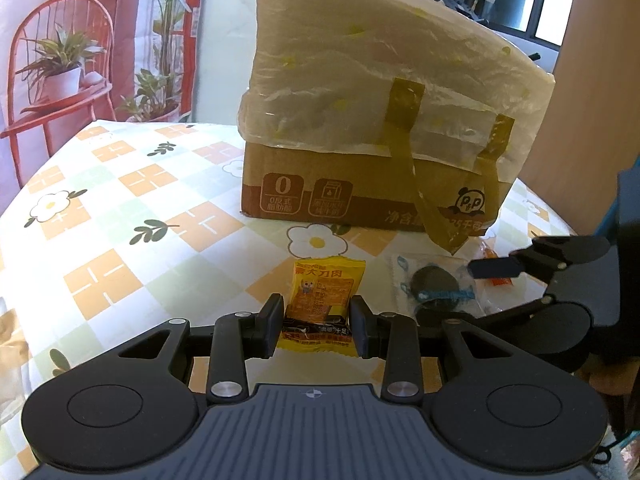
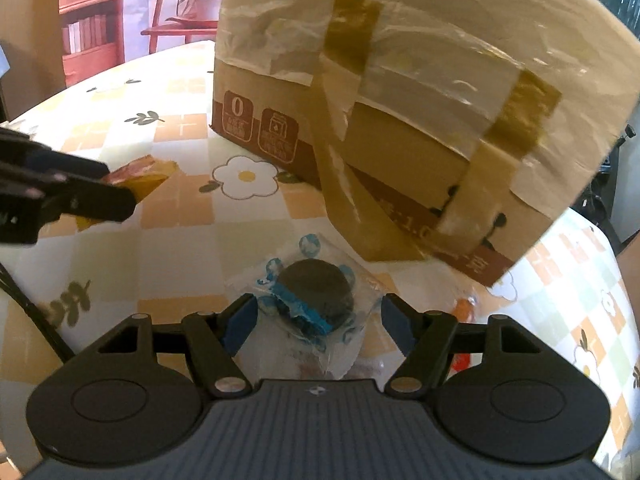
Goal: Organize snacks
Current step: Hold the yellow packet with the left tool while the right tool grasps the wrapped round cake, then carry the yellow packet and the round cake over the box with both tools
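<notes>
My left gripper (image 1: 317,314) is shut on a yellow snack packet (image 1: 326,288) with an orange label, held just above the checked tablecloth (image 1: 140,200). The right wrist view shows this same gripper (image 2: 114,188) at the left edge with the yellow packet (image 2: 150,172) in its tips. My right gripper (image 2: 319,312) stands open astride a clear packet with blue print and a dark round cookie (image 2: 316,290), which lies on the cloth; the blue pads do not touch it. From the left wrist, the right gripper (image 1: 460,292) reaches in from the right over that cookie packet (image 1: 434,284).
A cardboard box (image 1: 360,196) with a plastic bag taped over its top stands just behind the snacks (image 2: 400,148). A small orange-wrapped sweet (image 2: 464,306) lies to the right of the cookie packet. A printed backdrop with a red chair hangs beyond the table's far left.
</notes>
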The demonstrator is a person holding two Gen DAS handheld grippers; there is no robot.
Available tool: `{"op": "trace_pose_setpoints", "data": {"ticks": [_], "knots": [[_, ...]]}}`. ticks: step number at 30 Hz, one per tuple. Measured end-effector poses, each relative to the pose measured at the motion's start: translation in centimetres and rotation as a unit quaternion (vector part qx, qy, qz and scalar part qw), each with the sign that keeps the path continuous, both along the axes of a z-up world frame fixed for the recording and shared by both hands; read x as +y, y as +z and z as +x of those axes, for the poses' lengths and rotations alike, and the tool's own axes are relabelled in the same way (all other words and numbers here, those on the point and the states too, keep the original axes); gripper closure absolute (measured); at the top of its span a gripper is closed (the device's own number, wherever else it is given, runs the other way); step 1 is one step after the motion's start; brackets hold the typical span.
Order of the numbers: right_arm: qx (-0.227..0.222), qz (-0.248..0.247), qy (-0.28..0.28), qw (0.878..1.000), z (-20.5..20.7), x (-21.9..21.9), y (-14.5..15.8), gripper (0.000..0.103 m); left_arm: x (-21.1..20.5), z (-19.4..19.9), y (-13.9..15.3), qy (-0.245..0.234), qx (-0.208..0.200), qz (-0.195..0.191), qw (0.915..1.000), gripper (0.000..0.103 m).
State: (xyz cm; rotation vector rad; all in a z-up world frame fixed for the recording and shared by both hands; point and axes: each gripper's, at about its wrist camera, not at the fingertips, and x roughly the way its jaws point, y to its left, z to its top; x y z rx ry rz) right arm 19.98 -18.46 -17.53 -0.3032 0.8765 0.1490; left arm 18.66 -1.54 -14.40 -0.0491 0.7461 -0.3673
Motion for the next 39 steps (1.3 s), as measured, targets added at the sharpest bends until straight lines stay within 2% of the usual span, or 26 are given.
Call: {"op": "trace_pose_setpoints", "data": {"ticks": [5, 11, 19, 21, 25, 31, 39], "knots": [[-0.007, -0.018, 0.027, 0.999, 0.6, 0.1, 0.8, 0.022, 0.3, 0.2, -0.1, 0.004, 0.0, -0.006, 1.0, 0.065], [0.016, -0.015, 0.07, 0.997, 1.9, -0.7, 1.2, 0.021, 0.2, 0.4, -0.2, 0.002, 0.003, -0.007, 1.0, 0.065], [0.052, 0.035, 0.098, 0.993, 3.9, -1.1, 0.0, 0.022, 0.4, 0.5, -0.2, 0.004, 0.004, -0.006, 1.0, 0.065], [0.055, 0.051, 0.088, 0.993, 4.0, -1.4, -0.1, 0.023, 0.3, 0.5, -0.2, 0.004, 0.004, -0.005, 1.0, 0.065], [0.04, 0.074, 0.055, 0.995, 3.0, -2.2, -0.1, 0.038, 0.2, 0.5, -0.3, 0.002, 0.007, -0.005, 1.0, 0.065], [0.01, 0.107, -0.013, 0.994, 0.6, -2.8, 0.4, 0.05, -0.1, 0.4, -0.1, -0.001, 0.009, -0.002, 1.0, 0.065], [-0.018, 0.139, -0.079, 0.987, -2.4, -3.9, 1.3, 0.054, -0.8, -0.5, 0.2, -0.012, 0.008, 0.004, 0.9999, 0.065]]}}
